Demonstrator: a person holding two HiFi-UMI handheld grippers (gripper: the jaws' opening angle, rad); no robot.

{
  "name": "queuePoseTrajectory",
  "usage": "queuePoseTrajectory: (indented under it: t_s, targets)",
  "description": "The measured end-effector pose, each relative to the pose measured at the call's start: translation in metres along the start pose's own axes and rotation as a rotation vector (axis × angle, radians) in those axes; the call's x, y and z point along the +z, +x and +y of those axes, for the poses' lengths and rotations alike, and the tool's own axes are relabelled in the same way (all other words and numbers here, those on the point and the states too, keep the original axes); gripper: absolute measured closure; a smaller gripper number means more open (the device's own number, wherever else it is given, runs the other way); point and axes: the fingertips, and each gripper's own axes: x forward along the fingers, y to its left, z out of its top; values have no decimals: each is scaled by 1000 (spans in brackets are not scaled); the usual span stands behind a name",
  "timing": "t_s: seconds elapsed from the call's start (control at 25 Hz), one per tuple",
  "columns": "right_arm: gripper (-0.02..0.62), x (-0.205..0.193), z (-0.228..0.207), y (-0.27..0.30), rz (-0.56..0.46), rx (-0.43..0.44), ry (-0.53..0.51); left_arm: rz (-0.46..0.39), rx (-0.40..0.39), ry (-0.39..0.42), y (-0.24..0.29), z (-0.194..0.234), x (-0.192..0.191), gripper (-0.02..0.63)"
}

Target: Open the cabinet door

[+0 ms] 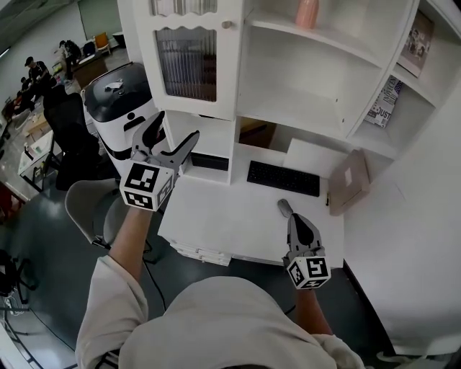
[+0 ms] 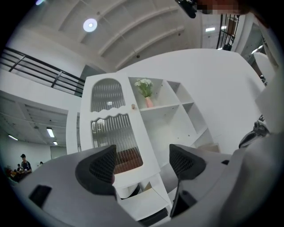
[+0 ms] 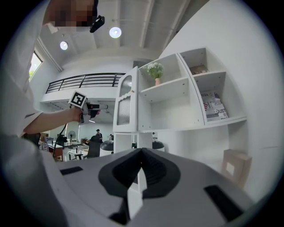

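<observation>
Two empty grippers, left gripper (image 1: 175,130) gaping and right gripper (image 1: 286,209) pinched together, face the white ribbed-glass cabinet door (image 1: 194,65) at twelve o'clock, seemingly already swung out.

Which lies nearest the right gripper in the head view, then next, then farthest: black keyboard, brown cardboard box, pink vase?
1. Black keyboard, just ahead of the right gripper.
2. Brown cardboard box, to its right.
3. Pink vase, high above, farthest back.
</observation>
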Motion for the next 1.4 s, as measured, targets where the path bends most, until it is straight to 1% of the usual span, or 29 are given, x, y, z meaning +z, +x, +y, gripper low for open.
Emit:
queuePoseTrajectory:
  t_s: [0.24,0.4,0.68,0.92,1.4]
  targets:
    - [592,-3,-18,-13,0,-45,8,-28,-8,72,41,10,32,236]
    - [592,-4,-28,-19,-3,-70,11,-29,-18,127,71,14,51,236]
    - [592,-4,-46,-29,-12,-114,17,-48,-8,207,113,19,84,238]
    - [592,-7,-61,-41,-11,-152,23,-41,9,253,140,25,99,243]
    - [592,-16,-86,-64,1,-208,39,-44,36,293,167,29,121,268]
